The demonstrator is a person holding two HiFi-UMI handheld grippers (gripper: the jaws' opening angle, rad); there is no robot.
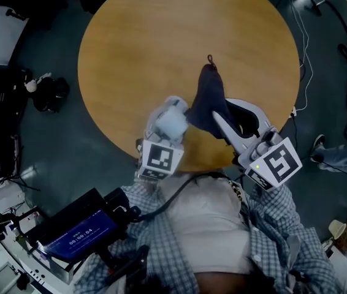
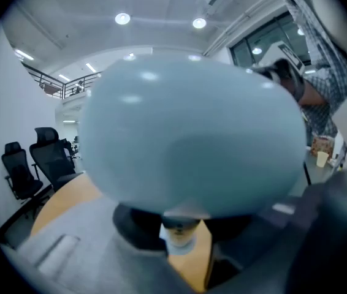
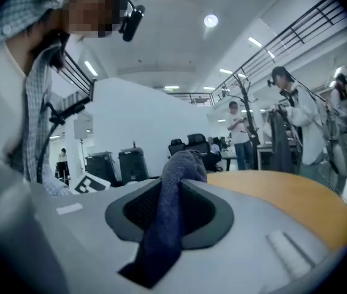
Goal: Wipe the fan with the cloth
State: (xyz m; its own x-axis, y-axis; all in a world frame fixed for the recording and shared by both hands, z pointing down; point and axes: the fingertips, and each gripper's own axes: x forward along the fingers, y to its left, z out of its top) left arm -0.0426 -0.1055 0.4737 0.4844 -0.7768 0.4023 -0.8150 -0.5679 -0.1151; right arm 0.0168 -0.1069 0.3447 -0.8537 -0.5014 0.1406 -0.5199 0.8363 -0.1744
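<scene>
At the table's near edge: we held both grippers over the lower rim of the round wooden table [image 1: 149, 35], in the lower middle of the head view.
Left gripper: the left gripper [image 2: 183, 228] was clenched on the fan, its jaws closed on the dark base under the fan's rounded head.
Fan: the pale blue fan [image 1: 173, 122] sat just left of centre in the head view, out in front of the left gripper's marker cube. In the left gripper view its head filled most of the frame.
Right gripper: the right gripper [image 3: 173, 216] was grasping the cloth, which was pinched between the pads and trailed down toward the camera.
Cloth: the dark blue cloth [image 1: 206, 100] stood up from the right gripper's tips at the centre of the head view, with a small loop at its top. Its lower left edge appeared to touch the fan.
Our clothing: a checked shirt [image 1: 271, 225] filled the bottom of the head view.
Lower left of the head view: a device with a lit screen [image 1: 78, 231] lay beside us.
Background: black office chairs [image 2: 38, 161] stood at the left of the left gripper view. People [image 3: 287, 121] stood at the right of the right gripper view.
</scene>
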